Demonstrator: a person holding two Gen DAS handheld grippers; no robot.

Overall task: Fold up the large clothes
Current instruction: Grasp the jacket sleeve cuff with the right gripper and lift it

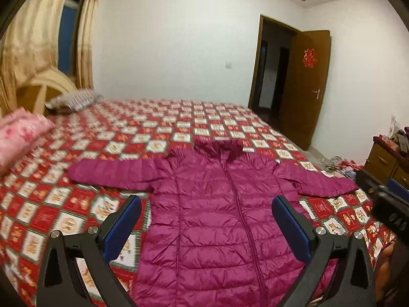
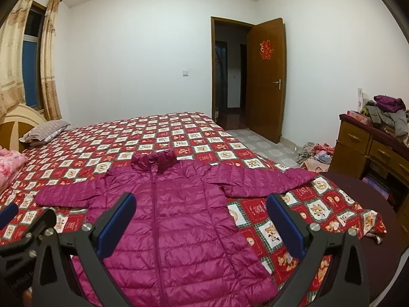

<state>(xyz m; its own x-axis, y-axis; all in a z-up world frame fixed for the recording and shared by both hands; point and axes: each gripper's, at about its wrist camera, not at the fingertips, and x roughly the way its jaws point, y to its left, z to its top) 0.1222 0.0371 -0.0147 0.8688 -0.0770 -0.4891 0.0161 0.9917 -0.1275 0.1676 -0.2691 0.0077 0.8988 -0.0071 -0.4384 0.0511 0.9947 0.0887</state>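
Note:
A magenta quilted down jacket (image 1: 217, 204) lies flat, front up and zipped, on the bed, with both sleeves spread out sideways and its collar away from me. It also shows in the right wrist view (image 2: 173, 217). My left gripper (image 1: 205, 209) is open and empty, held above the jacket's lower body. My right gripper (image 2: 200, 207) is open and empty, above the jacket's right side. The left gripper's edge shows at the far left of the right wrist view (image 2: 15, 232), and the right gripper's edge at the far right of the left wrist view (image 1: 388, 207).
The bed has a red patterned cover (image 2: 158, 135). A pink pillow (image 1: 20, 133) and a striped pillow (image 1: 74, 99) lie at the headboard on the left. A wooden dresser (image 2: 368, 148) with piled clothes stands right. Clothes lie on the floor (image 2: 317, 151) near an open door (image 2: 265, 76).

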